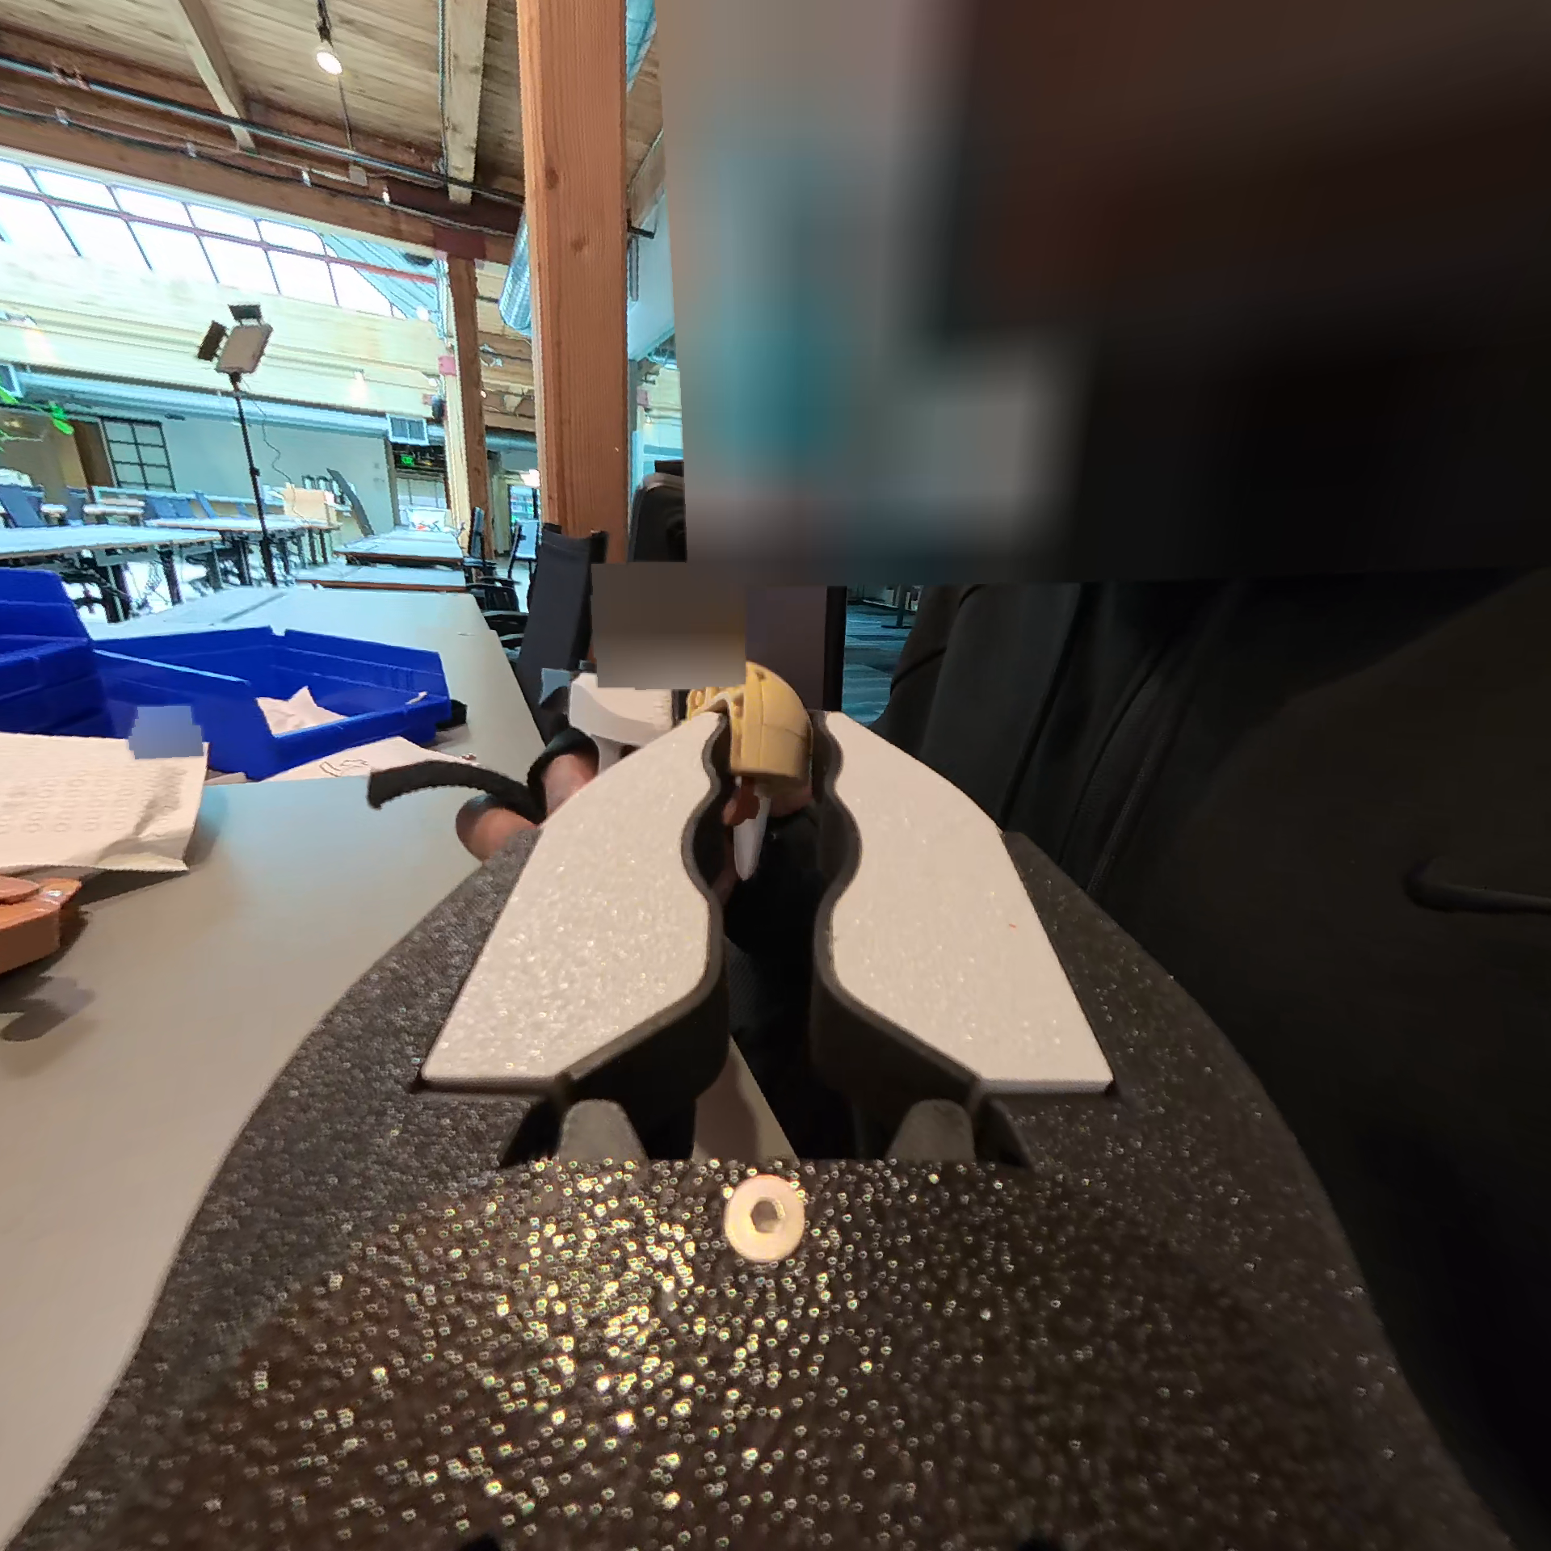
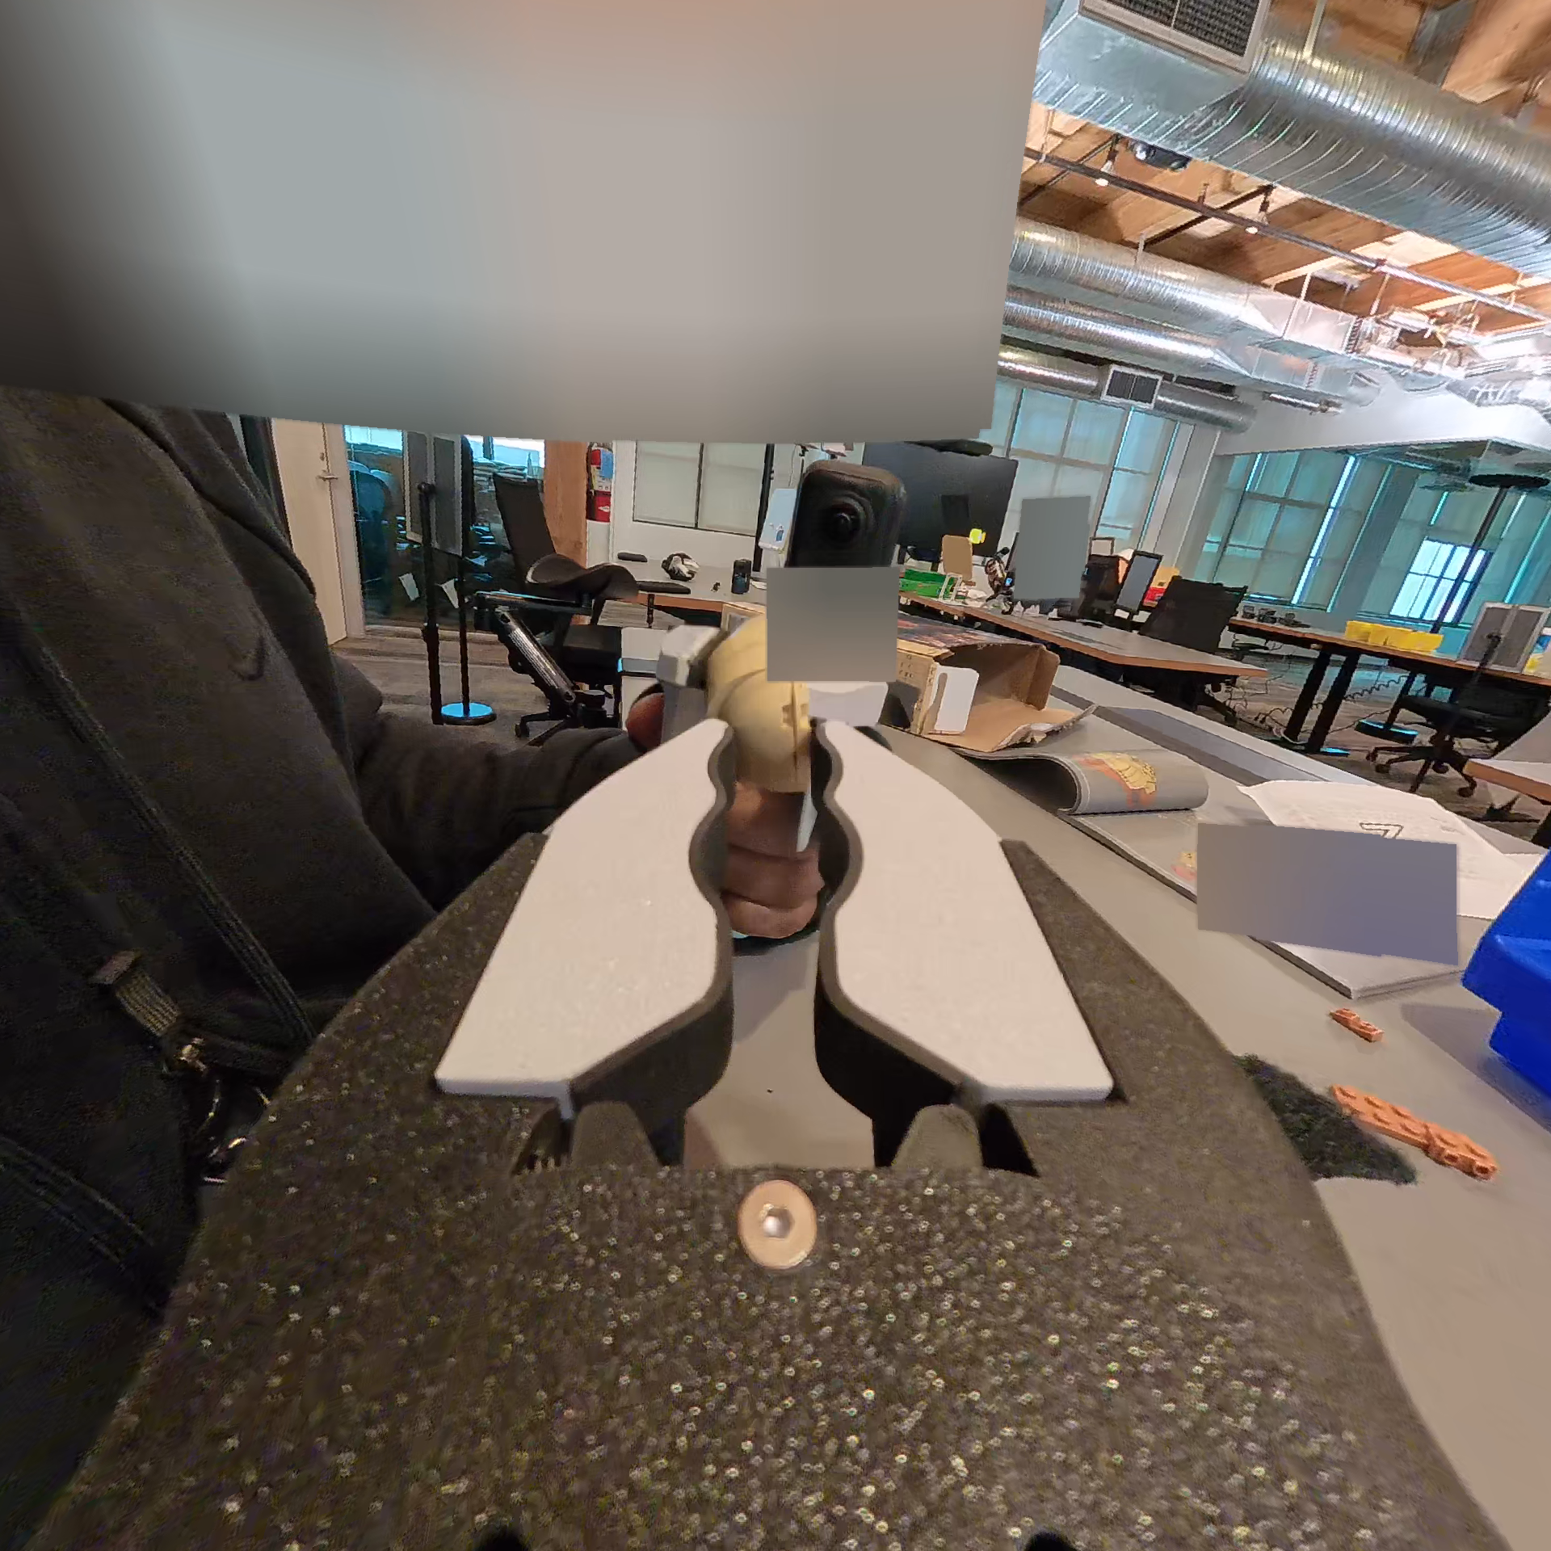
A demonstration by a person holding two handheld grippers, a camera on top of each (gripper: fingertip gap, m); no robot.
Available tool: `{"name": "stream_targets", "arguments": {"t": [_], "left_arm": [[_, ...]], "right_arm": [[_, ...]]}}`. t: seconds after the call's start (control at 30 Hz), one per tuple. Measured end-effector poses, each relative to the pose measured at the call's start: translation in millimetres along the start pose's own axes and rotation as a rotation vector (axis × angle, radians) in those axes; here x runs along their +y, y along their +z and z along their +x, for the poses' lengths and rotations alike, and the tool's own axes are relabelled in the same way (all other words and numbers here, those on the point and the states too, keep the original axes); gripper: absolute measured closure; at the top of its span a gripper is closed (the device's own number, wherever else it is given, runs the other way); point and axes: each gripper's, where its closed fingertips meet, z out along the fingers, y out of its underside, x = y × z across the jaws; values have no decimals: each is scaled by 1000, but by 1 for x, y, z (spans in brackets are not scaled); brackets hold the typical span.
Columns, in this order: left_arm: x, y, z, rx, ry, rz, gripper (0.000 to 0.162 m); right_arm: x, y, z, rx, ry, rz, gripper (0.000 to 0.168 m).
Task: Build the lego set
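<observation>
Tan lego piece [image 1: 764,730] held aloft above the tabletop [image 1: 252,923], left tool [image 1: 765,743] closed upon it at the fingertips, right tool [image 2: 770,747] likewise clamped on the same piece [image 2: 759,713], white blade part [image 1: 749,835] seen hanging beneath, brown plates [image 2: 1418,1133] lying on the tabletop, blue bin [image 1: 277,697] noted behind.

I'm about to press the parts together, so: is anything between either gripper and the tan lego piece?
Nothing visible. The left gripper and the right gripper both close directly on the tan lego piece, held in the air above the grey table. Its white blade hangs down between the fingers.
</observation>
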Motion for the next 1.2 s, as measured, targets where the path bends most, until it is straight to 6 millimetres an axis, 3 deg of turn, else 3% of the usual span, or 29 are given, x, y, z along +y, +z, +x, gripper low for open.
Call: {"name": "stream_targets", "arguments": {"t": [1.2], "left_arm": [[7, -4, -3, -13, -28, -67, 145]], "right_arm": [[6, -1, 1, 17, -13, -70, 155]]}}
